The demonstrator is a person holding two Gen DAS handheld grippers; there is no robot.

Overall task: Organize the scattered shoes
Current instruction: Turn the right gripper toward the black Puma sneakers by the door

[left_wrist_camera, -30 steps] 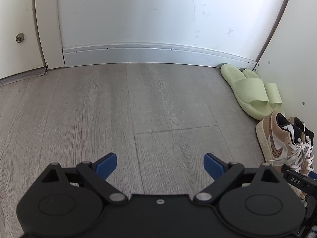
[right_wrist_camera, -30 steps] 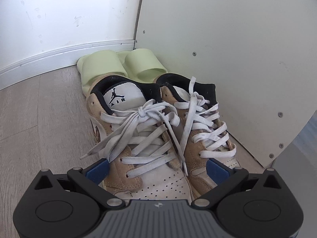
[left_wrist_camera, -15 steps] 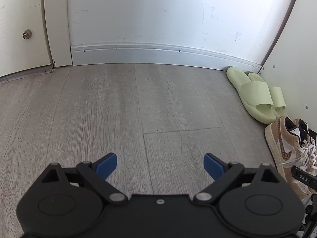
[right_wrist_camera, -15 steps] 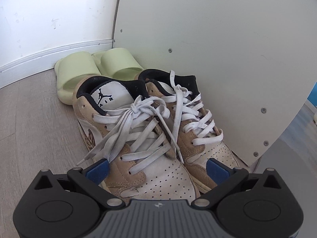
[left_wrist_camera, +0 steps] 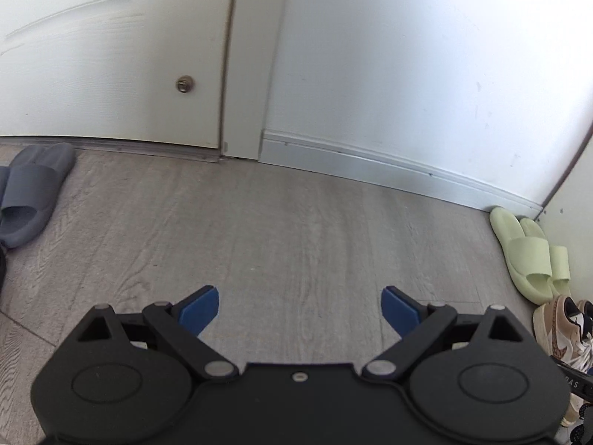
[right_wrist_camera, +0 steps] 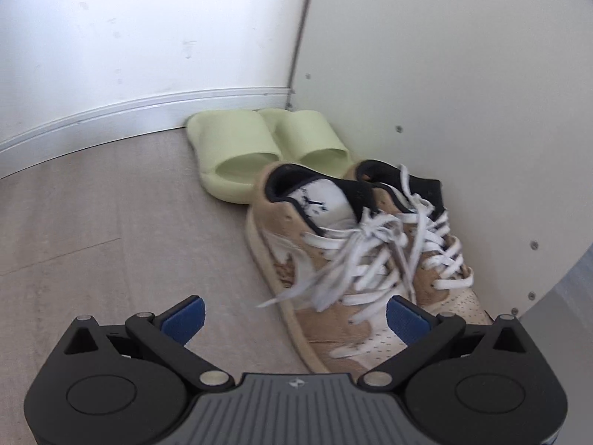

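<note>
A pair of tan and white sneakers point(right_wrist_camera: 355, 259) with loose white laces stands side by side against the white side panel, with a pair of pale green slides point(right_wrist_camera: 259, 144) lined up behind them in the corner. My right gripper point(right_wrist_camera: 294, 317) hangs open just above and in front of the left sneaker's toe, holding nothing. In the left wrist view the green slides point(left_wrist_camera: 526, 252) and the sneakers point(left_wrist_camera: 559, 337) line the right edge, and a grey slide point(left_wrist_camera: 31, 193) lies at the far left by the door. My left gripper point(left_wrist_camera: 300, 309) is open over bare floor.
A white door point(left_wrist_camera: 111, 66) with a small round metal fitting point(left_wrist_camera: 184, 83) stands at the back left, next to a white wall with a baseboard point(left_wrist_camera: 389, 163). A white side panel point(right_wrist_camera: 463, 92) closes the right side. Grey wood-look floor point(left_wrist_camera: 278, 230) spreads between the shoes.
The left gripper swung left and rose, so the door and the grey slide came into view and the green slides slid to the right edge. The right gripper backed away from the sneakers.
</note>
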